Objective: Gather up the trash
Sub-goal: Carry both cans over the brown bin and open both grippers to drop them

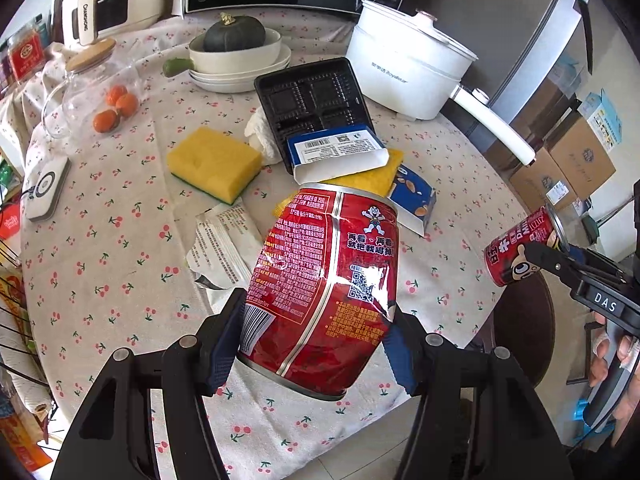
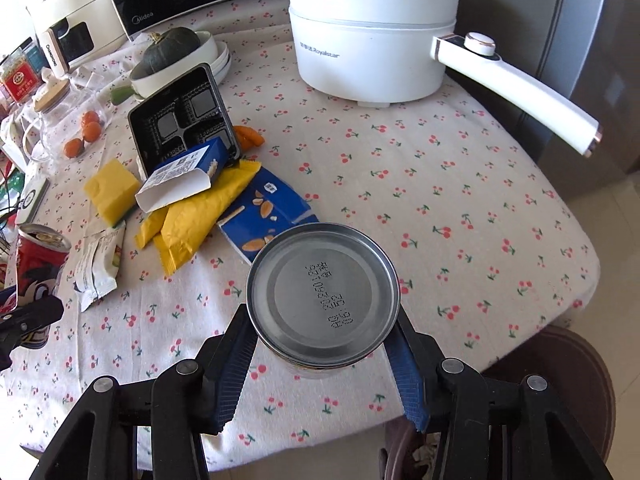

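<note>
Left gripper (image 1: 310, 344): its two blue pads press on the sides of a dented red drink can (image 1: 324, 292), which is held tilted above the tablecloth (image 1: 120, 280).
Right gripper (image 2: 324, 354): it is closed around a second red can (image 2: 323, 294); its grey bottom faces the right wrist camera, so the body is mostly hidden. In the left wrist view this can (image 1: 520, 246) hangs at the table's right edge.
Near trash: a white crumpled wrapper (image 1: 222, 240) lies on the cloth just behind the dented can.
Middle trash: yellow packets (image 2: 200, 216), a blue snack box (image 2: 268, 212) and an open blue-and-white carton (image 2: 184, 178) lie in one touching pile.
Behind the pile: a black plastic tray (image 2: 182, 120) stands tilted, the carton resting against it.
Beside: a yellow sponge (image 1: 214, 162) is left of the pile.
Far: a white Royalstar electric pot (image 2: 372, 40) stands on the cloth.
</note>
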Available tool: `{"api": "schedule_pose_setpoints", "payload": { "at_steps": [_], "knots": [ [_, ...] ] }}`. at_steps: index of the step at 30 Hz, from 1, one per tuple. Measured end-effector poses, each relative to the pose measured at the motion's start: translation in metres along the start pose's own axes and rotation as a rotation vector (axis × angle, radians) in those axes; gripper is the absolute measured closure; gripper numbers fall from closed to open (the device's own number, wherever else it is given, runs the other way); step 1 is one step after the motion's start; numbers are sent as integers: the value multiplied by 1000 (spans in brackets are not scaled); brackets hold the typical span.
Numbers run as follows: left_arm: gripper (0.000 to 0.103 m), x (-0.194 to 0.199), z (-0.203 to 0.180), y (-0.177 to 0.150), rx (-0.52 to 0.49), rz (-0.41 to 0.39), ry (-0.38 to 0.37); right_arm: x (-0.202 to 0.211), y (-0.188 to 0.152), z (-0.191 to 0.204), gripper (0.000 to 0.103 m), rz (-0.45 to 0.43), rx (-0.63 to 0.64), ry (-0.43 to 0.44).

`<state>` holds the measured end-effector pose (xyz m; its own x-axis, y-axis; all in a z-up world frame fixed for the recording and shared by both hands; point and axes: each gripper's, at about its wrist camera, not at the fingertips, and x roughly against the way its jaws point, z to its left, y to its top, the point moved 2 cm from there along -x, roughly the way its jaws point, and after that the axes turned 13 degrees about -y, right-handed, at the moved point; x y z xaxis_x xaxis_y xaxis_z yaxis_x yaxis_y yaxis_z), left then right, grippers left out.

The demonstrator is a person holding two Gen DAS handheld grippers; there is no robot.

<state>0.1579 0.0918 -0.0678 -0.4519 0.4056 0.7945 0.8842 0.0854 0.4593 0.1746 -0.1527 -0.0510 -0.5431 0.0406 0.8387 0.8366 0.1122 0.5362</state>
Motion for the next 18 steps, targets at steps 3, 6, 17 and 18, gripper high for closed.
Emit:
{"api": "schedule_pose_setpoints", "payload": {
  "at_steps": [3,6,17,18],
  "knots": [
    [37,-2,-10,-4,-25,6,-4,7,-15,-11,48,4,-18,-5],
    [37,-4,-17,-7,-35,14,-15,10,-30,-26,48,13,-46,-10],
    [37,-10,-44,-18,-98,34,-34,14,-81,-98,47,55,-134,-50],
    [38,-11,-47,-18,-103,35,-36,13,-86,-106,47,63,-139,-59]
  ]
}}
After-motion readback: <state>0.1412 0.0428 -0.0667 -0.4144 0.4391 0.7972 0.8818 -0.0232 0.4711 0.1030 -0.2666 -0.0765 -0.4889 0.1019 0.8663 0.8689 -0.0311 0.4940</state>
